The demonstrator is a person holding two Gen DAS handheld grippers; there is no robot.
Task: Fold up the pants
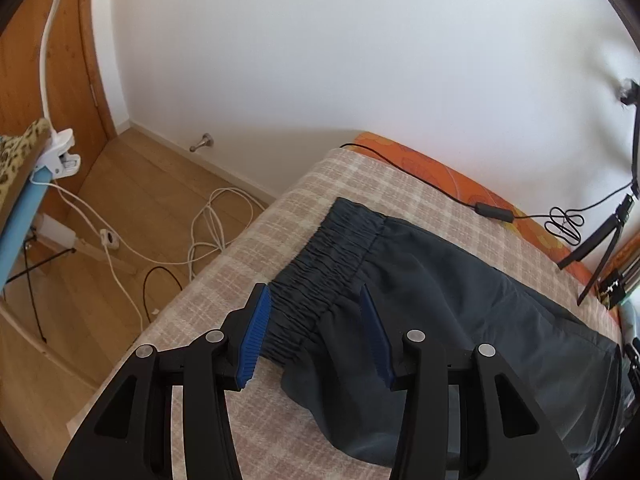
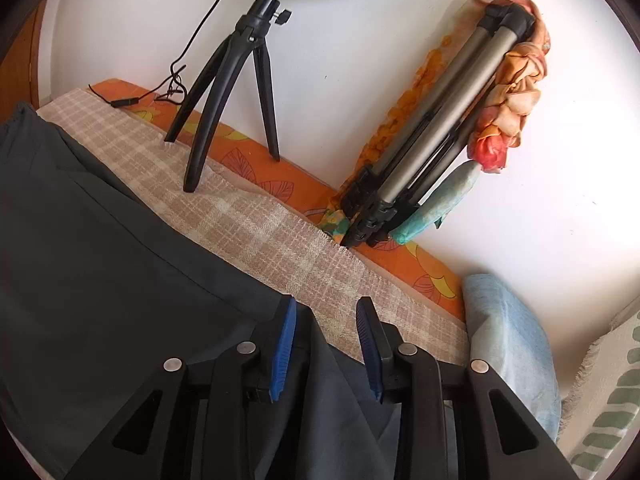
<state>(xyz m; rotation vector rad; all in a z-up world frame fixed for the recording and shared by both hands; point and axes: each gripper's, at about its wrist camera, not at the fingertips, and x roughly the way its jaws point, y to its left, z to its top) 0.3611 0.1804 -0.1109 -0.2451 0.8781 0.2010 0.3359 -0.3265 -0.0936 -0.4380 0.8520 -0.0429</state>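
Two grippers spread wide, holding nothing — left gripper [image 1: 316, 320] over gathered waistband [image 1: 328, 264], right gripper [image 2: 326, 340] at leg hem. Dark pants [image 1: 460, 300] flat on plaid blanket [image 1: 240, 280]. Likely light, limp, slippery — best pinched at elastic and hem.

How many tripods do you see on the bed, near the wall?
2. A small black tripod stands open on the checked blanket, holding a ring light; it also appears in the left wrist view. A folded grey tripod leans against the wall. Others may be hidden.
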